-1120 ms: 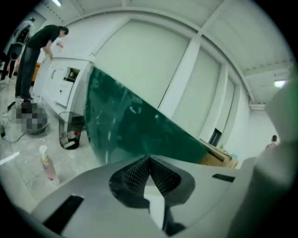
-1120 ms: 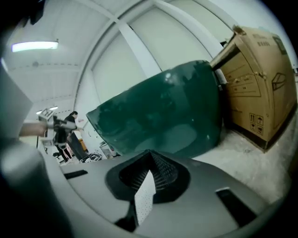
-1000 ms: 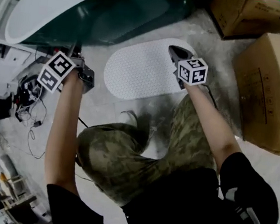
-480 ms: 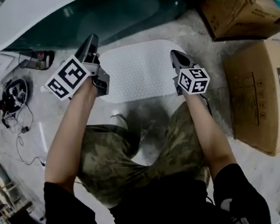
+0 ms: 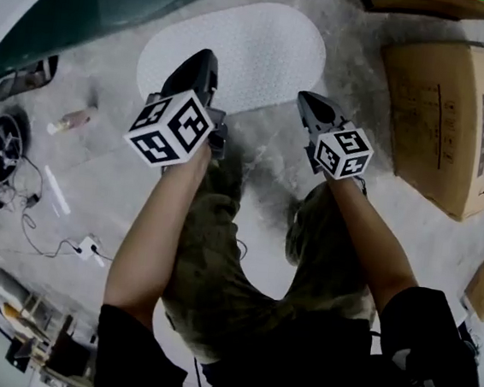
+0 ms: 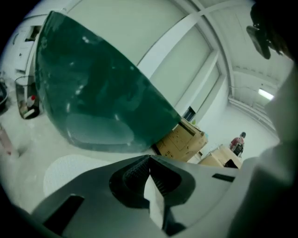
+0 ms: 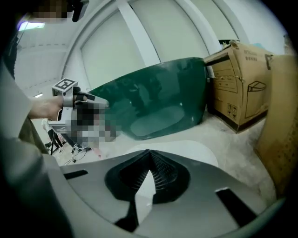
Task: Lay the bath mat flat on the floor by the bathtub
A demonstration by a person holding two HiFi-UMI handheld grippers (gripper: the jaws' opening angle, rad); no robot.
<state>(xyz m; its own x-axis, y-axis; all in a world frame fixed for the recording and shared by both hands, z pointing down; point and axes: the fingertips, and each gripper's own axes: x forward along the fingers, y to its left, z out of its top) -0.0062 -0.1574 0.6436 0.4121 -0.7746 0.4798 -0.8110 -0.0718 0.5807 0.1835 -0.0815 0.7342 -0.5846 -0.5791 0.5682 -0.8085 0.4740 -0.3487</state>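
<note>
Pale mottled floor of a cluttered room. A dark green bathtub runs along the top left of the head view, cardboard boxes stand at the right, and loose cables lie at the left.

Task item: the white oval bath mat lies on the floor just beside the bathtub. Its dimpled face is up, and no fold, curl or raised corner shows on the part in view. Both gripper views show a strip of bare floor between mat and tub base, so the two are near but apart.

Left tongs: jaws fully together, nothing between them, tip over the near edge of the mat. Right tongs: jaws likewise together and empty, tip at the mat's near right edge.

Progress, as judged: the laying appears complete. The mat lies free of both tongs, flat and in place by the tub. Nothing evident is left to do beyond, at most, a check of the covered edge.

Limits of view:
- The left tongs and its marker cube hide part of the mat's near edge in the head view.
- The body of each tool blocks the mat's near half in its own view.
- The bathtub is cut off at the top and left of the head view.
- Whether either tip touches the mat cannot be told.
</note>
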